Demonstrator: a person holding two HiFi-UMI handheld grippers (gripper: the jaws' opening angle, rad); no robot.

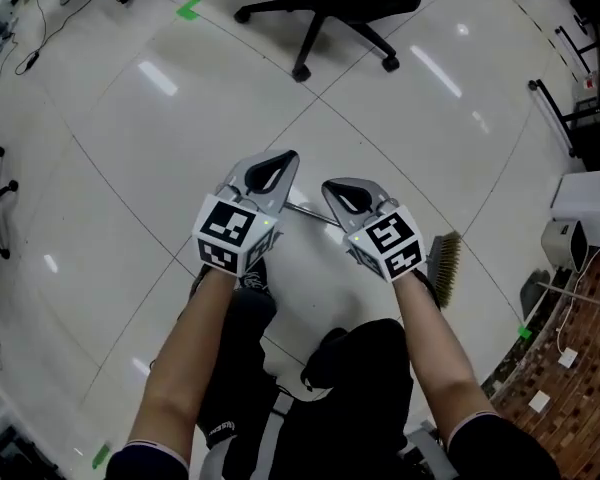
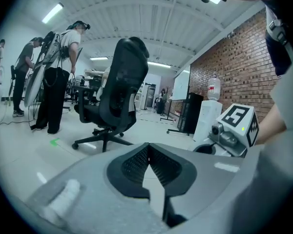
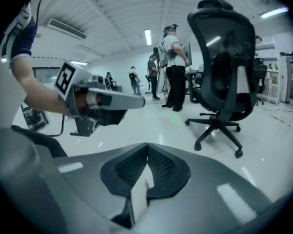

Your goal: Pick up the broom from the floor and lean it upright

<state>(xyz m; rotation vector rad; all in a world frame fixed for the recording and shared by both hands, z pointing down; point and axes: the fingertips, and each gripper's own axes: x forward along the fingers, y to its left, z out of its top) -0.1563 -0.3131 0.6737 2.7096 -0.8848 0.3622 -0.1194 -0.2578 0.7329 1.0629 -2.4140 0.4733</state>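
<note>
The broom point(image 1: 445, 260) lies flat on the floor point(image 1: 180, 148), low down under both hands. Its brush end sits at about 4 o'clock from the right gripper point(image 1: 335, 190). Its thin stick point(image 1: 306, 211) runs off toward 10 o'clock and peeks out in the gap between the two grippers. The right gripper is nearer the brush end, and the left gripper point(image 1: 280, 163) is nearer the far part of the stick. Both have their jaws pressed together with nothing inside, so I think they must open before they can grab the stick.
</note>
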